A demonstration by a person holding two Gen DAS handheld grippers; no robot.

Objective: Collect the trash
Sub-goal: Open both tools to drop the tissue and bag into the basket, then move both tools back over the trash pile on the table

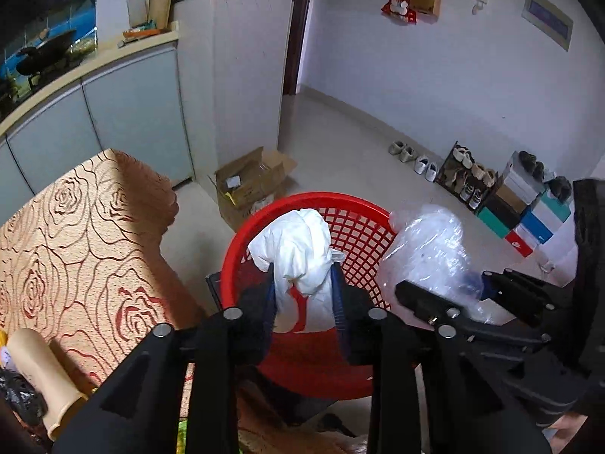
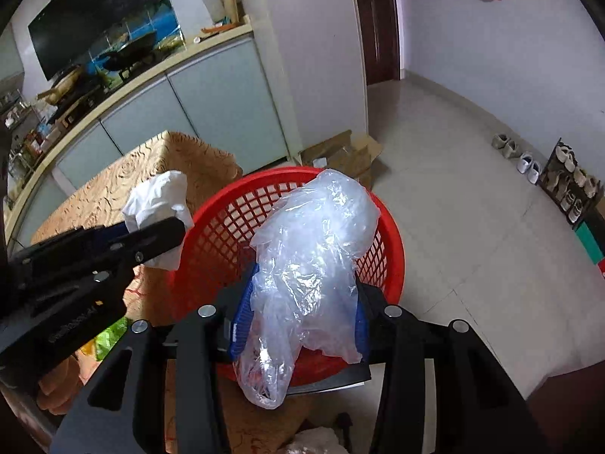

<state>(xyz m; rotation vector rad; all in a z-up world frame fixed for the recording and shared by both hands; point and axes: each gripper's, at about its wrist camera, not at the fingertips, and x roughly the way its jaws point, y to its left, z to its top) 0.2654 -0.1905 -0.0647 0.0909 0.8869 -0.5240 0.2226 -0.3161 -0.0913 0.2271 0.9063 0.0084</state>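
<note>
Tiled floor (image 1: 340, 143), rose-patterned tablecloth (image 1: 75, 227), red mesh basket (image 1: 363, 234). Left gripper (image 1: 304, 291) pinching crumpled white paper (image 1: 298, 249); right gripper (image 2: 302, 321) pinching clear plastic bag (image 2: 314, 249). No legible writing.

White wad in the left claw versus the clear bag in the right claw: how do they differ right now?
The white wad is opaque, crumpled paper or cloth with a red patch; the clear bag is see-through, glossy plastic. The wad is compact, while the bag is bulkier and sags below its claw. Both are pinched between blue pads, the wad by the left claw and the bag by the right claw, over the red basket.
</note>
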